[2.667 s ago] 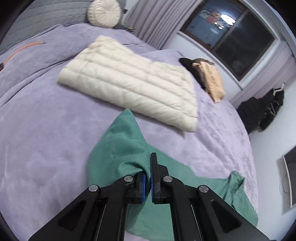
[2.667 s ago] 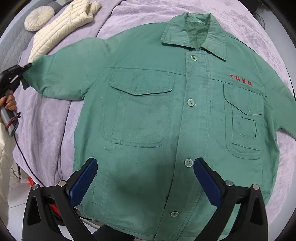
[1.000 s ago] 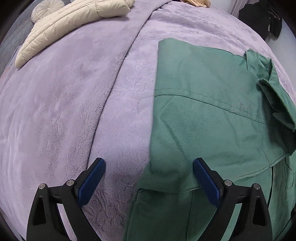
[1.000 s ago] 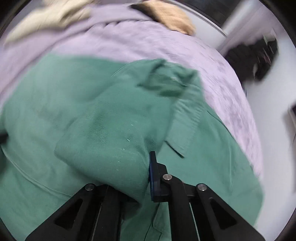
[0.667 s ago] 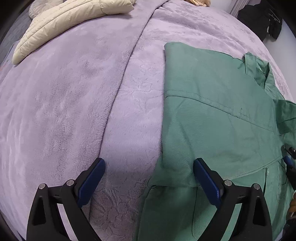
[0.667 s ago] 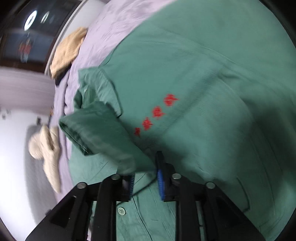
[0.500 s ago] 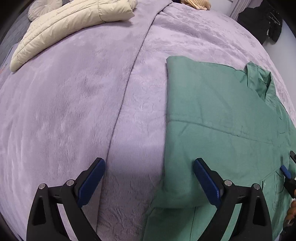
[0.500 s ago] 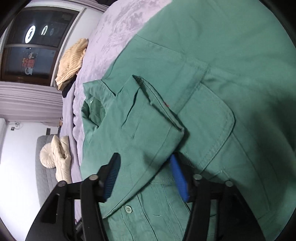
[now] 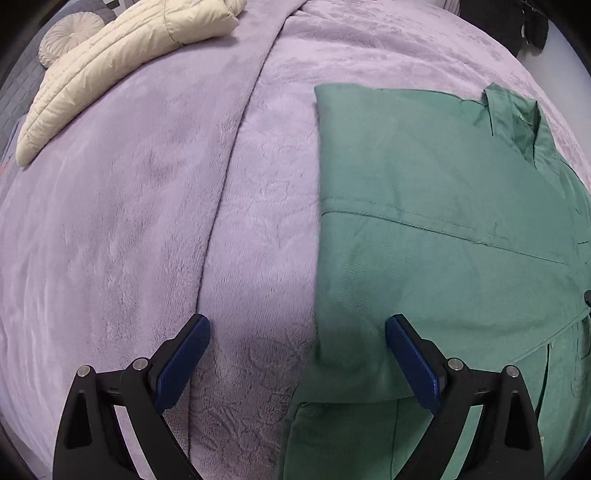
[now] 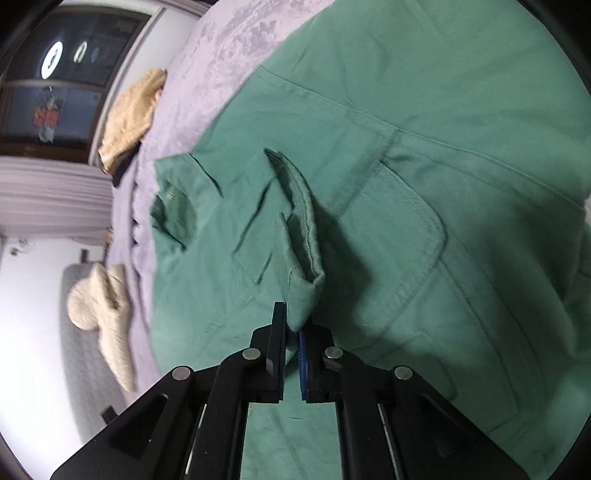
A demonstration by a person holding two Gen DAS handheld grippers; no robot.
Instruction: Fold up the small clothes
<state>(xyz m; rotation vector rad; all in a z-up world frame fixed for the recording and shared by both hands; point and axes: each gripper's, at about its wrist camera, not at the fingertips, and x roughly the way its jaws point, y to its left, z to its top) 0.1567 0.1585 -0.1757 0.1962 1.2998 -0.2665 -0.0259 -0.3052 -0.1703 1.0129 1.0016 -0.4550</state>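
A green work jacket [image 9: 424, 236] lies flat on the purple bedspread [image 9: 129, 229], its left sleeve folded in over the body. My left gripper [image 9: 295, 354] is open and empty, hovering over the jacket's folded left edge. In the right wrist view the jacket [image 10: 424, 221] fills the frame. My right gripper [image 10: 291, 332] is shut on the cuff of the right sleeve [image 10: 303, 258], which is pulled across the chest above a pocket flap. The collar [image 10: 177, 206] lies to the left.
A cream quilted jacket [image 9: 122, 62] and a round cushion [image 9: 66, 37] lie at the bed's far left. A tan garment [image 10: 129, 114] lies near the window side. Dark clothes [image 9: 532, 26] hang at the far right.
My right gripper, half open around the sleeve cuff half a second ago, has closed on it. My left gripper has stayed open and drifted slightly left along the jacket's folded edge.
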